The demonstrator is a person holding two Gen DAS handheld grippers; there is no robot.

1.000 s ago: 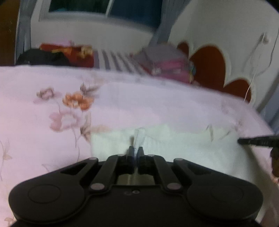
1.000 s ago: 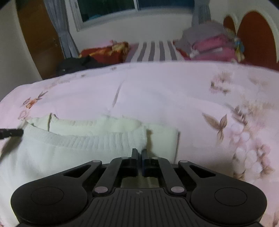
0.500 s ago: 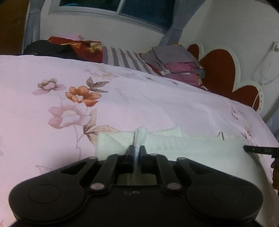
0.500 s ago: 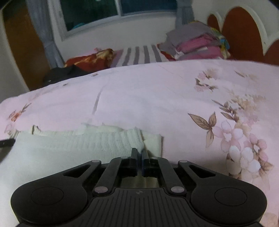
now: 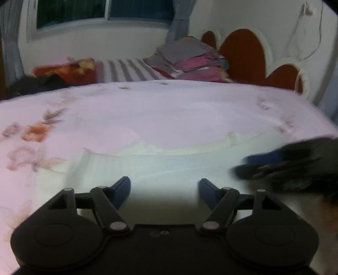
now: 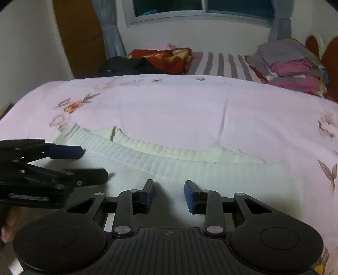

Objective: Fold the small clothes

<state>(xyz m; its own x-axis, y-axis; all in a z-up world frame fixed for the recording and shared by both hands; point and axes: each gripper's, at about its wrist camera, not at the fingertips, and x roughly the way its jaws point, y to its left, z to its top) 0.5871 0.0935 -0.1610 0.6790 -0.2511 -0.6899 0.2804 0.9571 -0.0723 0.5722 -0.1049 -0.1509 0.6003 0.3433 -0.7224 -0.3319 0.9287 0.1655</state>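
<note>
Room: pale walls, a window [image 6: 200, 8] with dark glass at the far side, grey-blue curtains [image 6: 112, 36] beside it, a brown wooden door [image 6: 80, 38] to the left in the right wrist view. Bed [image 6: 190, 101]: covered by a pink sheet printed with flowers and butterflies, smooth apart from one long crease. Headboard [image 5: 243, 50]: white with rust-red rounded panels, a thin white cord [image 5: 304, 31] hanging on the wall above it. Striped pillow [image 6: 224, 63]: grey and white, at the far edge of the bed. Pile of folded clothes [image 6: 291, 65]: grey and magenta, to the right of the pillow. Red patterned cloth [image 6: 164, 57] and a black garment [image 6: 128, 66]: to the left of the pillow. Cream ribbed knit garment [image 6: 179, 160]: lies flat on the near part of the sheet, spread wide, its ribbed edge doubled over along the far side. Left claw [image 5: 164, 188]: fingers well apart, having just been opening, nothing pinched, the garment lying under the gap; it also shows from the side in the right wrist view [image 6: 94, 164]. Right claw [image 6: 169, 194]: blue pads parted by a narrower gap, likewise just opening, free of the knit below; in the left wrist view it is a dark blur [image 5: 240, 166] at the right edge, probably over the garment's end. Writing: none legible; a small round mark on the right claw's body is too small to read.
</note>
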